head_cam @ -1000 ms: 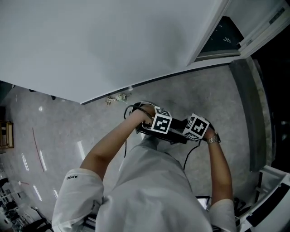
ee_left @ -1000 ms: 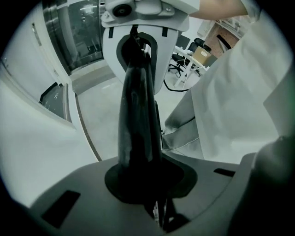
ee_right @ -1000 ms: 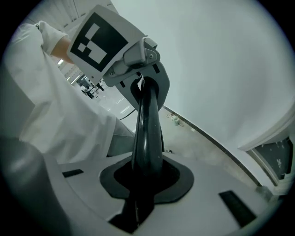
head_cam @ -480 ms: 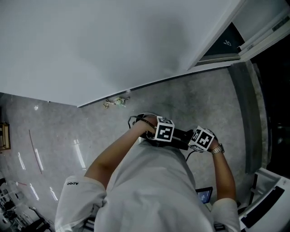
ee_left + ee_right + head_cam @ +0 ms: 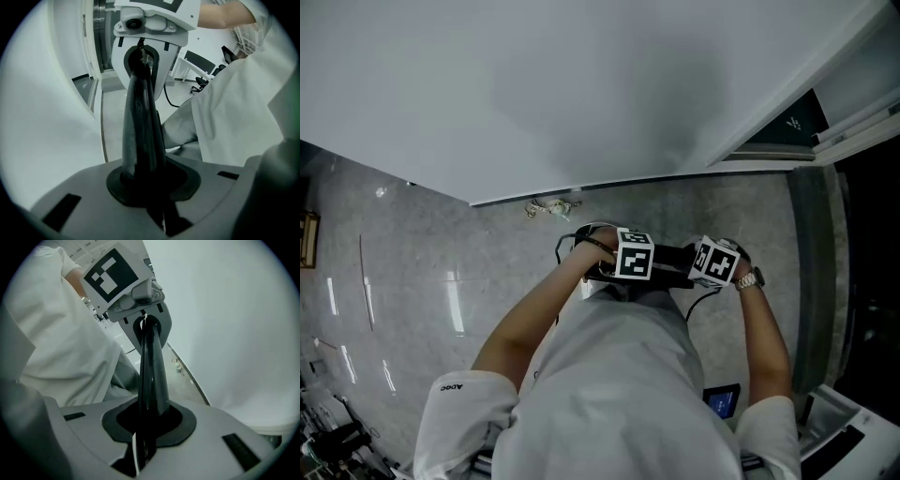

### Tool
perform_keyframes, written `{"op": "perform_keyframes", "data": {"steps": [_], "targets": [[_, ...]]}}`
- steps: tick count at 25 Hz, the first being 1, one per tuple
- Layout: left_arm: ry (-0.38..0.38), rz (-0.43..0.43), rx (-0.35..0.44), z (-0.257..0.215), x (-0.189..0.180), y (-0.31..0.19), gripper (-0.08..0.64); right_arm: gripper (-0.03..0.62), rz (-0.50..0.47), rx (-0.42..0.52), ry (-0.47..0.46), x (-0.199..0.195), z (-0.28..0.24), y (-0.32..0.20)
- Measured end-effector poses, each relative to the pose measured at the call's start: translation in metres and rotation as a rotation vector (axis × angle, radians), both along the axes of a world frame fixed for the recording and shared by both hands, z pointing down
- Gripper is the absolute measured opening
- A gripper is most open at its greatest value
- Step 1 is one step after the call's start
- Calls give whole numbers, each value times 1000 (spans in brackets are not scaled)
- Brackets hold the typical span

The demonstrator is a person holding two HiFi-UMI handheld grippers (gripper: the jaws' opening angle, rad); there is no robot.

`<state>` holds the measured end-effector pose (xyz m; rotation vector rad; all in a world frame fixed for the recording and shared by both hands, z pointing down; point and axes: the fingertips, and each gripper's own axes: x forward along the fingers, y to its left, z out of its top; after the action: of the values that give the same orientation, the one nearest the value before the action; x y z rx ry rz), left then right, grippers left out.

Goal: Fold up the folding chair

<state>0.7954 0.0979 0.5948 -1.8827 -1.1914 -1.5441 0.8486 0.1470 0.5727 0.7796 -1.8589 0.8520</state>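
Round they come: since a moment ago both tongs have swung with the person's turn, and the right one has drawn up level with the left, so the two marker cubes sit side by side. Far out to the left of the left tongs (image 5: 139, 89) the grey floor (image 5: 412, 281) shines with streaks of light. Just beyond those tongs, at the foot of the white wall (image 5: 581, 84), lies a small scrap of litter (image 5: 548, 206). The left hand (image 5: 598, 246) holds the left tongs under their marker cube (image 5: 635, 253). The black jaws are pressed together with nothing between them, tips aimed at the right tongs close opposite. The right tongs (image 5: 149, 336) are in the right hand (image 5: 739, 267), a wristwatch (image 5: 754, 278) just behind it. Their jaws are together too and empty, facing the left tongs, with the white shirt (image 5: 619, 394) close behind both. To the right of the right tongs is a dark doorway (image 5: 872, 234). Behind them, low down, are a small blue screen (image 5: 722, 401) and a white frame with a dark strip (image 5: 839, 439). I cannot say for sure that this frame is the folding chair, and it stands well apart from both tongs.
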Motion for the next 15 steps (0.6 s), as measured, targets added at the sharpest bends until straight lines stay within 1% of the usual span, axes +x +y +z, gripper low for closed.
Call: {"op": "perform_keyframes", "data": {"steps": [3,8,11,14,15], "targets": [[25,-56,24,-5,12,-16,67,61,-60,29,30,14,-5,-20],[85,-104,69,-13,37,-43,67,62,-111,73,84,40,-16,-50],[92,-136,77,-15,48,-55,67,63,-138,74,83,53,-16,-64],[85,-165,55,-17,58,-60,67,71,-175,76,90,67,-17,-74],[90,-171,62,-17,62,-63,67,74,-188,79,96,73,-17,-79]]}}
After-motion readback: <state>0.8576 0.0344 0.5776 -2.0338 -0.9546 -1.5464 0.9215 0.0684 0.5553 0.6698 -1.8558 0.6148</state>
